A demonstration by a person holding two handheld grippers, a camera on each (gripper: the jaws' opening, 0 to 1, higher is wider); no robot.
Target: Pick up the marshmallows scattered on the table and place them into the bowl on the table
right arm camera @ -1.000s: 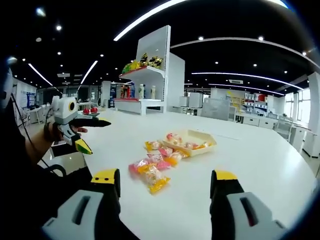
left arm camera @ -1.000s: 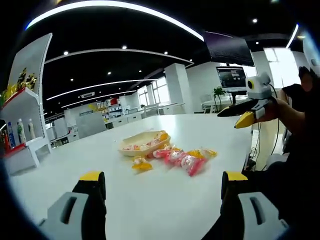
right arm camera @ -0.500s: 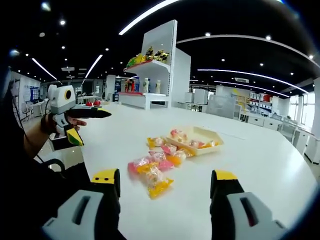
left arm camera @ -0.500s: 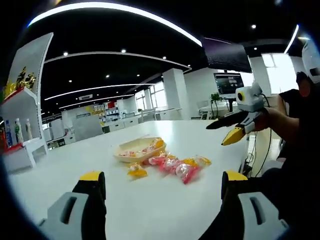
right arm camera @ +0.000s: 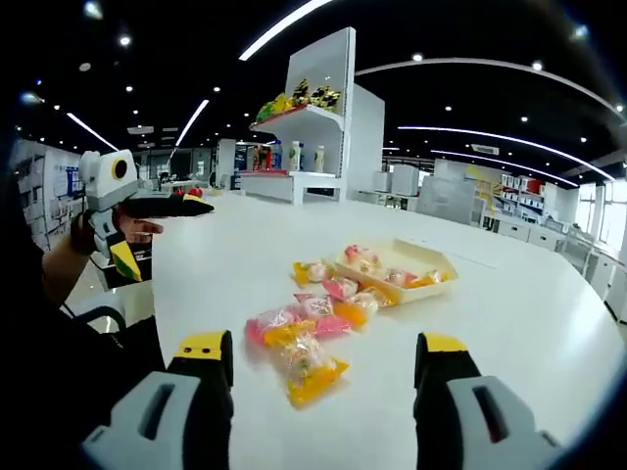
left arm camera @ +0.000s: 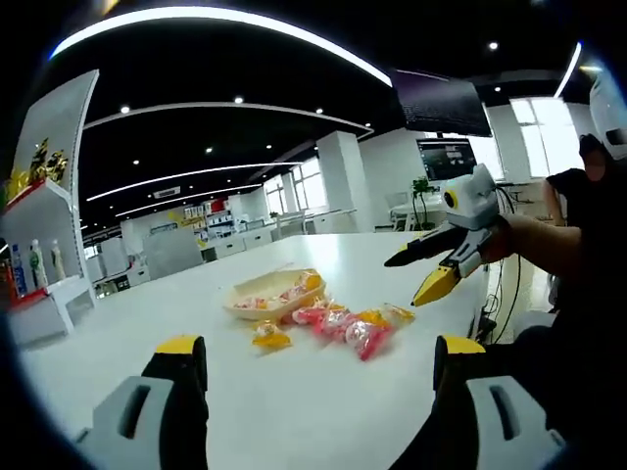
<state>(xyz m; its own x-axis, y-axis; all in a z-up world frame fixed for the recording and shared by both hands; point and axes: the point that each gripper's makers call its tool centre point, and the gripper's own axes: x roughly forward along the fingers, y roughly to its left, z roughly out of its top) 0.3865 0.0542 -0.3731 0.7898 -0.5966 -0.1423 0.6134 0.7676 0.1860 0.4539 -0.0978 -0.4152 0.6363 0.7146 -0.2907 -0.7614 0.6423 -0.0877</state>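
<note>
Right claw (right arm camera: 318,357), wide open, empty, has closed on wrapped marshmallows (right arm camera: 306,333) at 12 o'clock; left claw (left arm camera: 318,357) likewise empty; grasp imminent.

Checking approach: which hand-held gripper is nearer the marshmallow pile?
Right. The right hand-held gripper is just short of the marshmallow pile; the left hand-held gripper hangs off the table's edge.

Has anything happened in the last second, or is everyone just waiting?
The right gripper has swung in over the table, closer to the sweets, which now look larger in its view. Nothing has been picked up: both grippers stay open and empty. The left gripper hangs at the table's edge as before. Sweets and tray lie unmoved.
</note>
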